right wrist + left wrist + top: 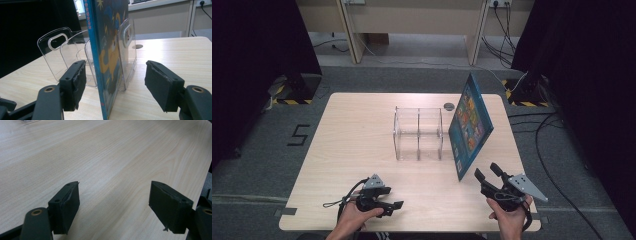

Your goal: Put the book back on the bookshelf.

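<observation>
A blue picture book [469, 125] stands tilted on its edge, leaning against the right end of a clear plastic rack [418, 134] in the middle of the table. My right gripper [486, 170] is held just right of the book's near lower corner and is open. In the right gripper view the book [110, 50] stands between the two black pads [77, 80], with a gap on each side, and the rack [57, 47] is behind it. My left gripper [396, 207] rests near the table's front edge, open. Between its jaws [115, 202] there is bare wood.
The light wooden table [357, 150] has a small round dark disc [449, 106] behind the rack. Black curtains hang at both sides. Cables [552, 150] lie on the grey floor to the right. A taped "5" [299, 135] marks the floor at left.
</observation>
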{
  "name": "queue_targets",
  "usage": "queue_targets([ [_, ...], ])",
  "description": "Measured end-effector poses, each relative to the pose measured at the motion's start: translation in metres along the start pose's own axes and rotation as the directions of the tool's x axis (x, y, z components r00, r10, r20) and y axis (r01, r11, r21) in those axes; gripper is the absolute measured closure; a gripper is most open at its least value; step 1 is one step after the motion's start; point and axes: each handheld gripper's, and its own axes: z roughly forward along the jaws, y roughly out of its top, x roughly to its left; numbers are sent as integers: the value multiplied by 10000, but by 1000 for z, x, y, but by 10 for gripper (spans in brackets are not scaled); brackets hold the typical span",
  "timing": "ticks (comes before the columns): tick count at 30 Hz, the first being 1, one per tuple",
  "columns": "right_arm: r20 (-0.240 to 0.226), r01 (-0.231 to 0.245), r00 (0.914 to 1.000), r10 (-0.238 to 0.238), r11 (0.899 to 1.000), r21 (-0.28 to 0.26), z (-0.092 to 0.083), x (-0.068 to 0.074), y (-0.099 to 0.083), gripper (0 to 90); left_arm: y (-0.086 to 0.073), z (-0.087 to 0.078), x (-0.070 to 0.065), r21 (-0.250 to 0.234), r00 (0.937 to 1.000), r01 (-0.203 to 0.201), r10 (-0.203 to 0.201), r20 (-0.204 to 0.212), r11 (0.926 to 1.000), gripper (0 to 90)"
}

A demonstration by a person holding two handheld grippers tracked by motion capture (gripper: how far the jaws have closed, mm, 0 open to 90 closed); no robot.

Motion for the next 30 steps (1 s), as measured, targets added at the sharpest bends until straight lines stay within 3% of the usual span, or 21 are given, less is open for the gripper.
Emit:
queue_targets([
  [13, -79, 308, 9995, -306, 9992, 240, -8, -1, -2, 328, -2, 2, -1, 421, 9983, -360, 379, -450, 9985, 218],
  [23, -209, 511, 9985, -497, 9960, 726, -7, -1, -9, 318, -2, 3, -2, 592, 9974, -500, 529, -491, 9970, 212],
  [27, -345, 633, 9976, -602, 9930, 992, -7, 0, -11, 311, -3, 3, -2, 672, 9963, -639, 675, -532, 9957, 199],
  [30, -391, 716, 9970, -675, 9908, 1153, -7, -1, -12, 305, -3, 4, -5, 788, 9913, -1022, 1081, -747, 9916, 183],
])
